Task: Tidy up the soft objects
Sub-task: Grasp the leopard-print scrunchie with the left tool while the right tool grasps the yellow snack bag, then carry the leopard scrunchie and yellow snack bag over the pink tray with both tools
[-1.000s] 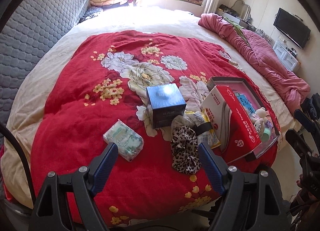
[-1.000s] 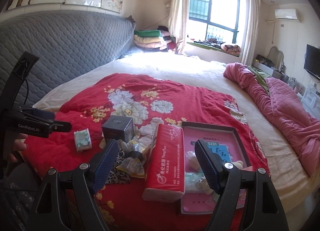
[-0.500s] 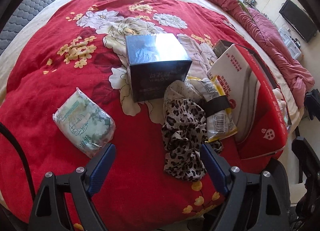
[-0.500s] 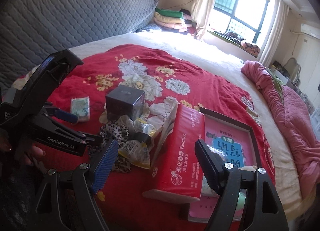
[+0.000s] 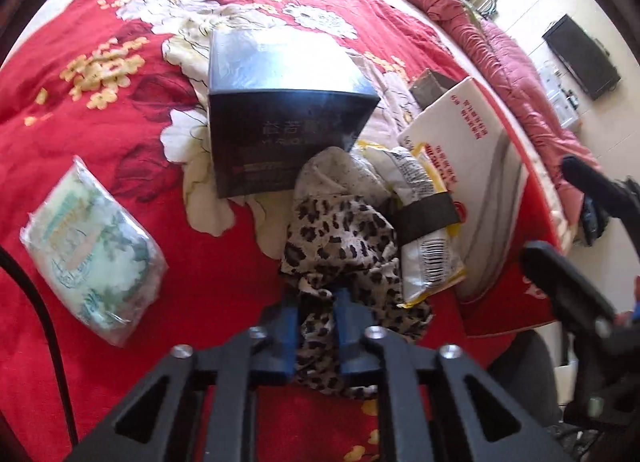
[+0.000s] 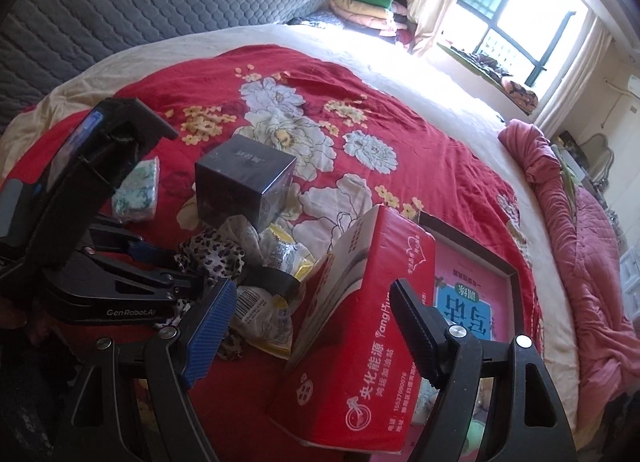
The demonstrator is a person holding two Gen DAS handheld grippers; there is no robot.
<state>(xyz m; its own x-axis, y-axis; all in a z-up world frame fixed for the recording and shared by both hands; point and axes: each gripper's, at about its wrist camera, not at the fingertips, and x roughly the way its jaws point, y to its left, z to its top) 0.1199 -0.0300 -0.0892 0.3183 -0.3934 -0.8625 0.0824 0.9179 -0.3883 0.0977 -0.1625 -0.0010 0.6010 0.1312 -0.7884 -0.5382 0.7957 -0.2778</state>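
A leopard-print cloth (image 5: 340, 238) lies on the red floral quilt (image 5: 120, 122) in front of a dark blue box (image 5: 280, 114). My left gripper (image 5: 316, 314) is shut on the cloth's near edge. The cloth also shows in the right wrist view (image 6: 214, 254), with the left gripper (image 6: 176, 262) on it. A green-and-white tissue pack (image 5: 92, 254) lies to the left. My right gripper (image 6: 308, 326) is open and empty, its fingers either side of a red tissue box (image 6: 360, 330) without touching it.
A yellow-white snack packet (image 5: 424, 230) with a black band lies against the cloth's right side. A pink-lined open box (image 6: 472, 294) with small items sits behind the red tissue box. A pink duvet (image 6: 580, 230) lies along the right edge of the bed.
My left gripper moved down and forward onto the leopard-print cloth and closed on it. My right gripper came closer to the red tissue box and stayed open.
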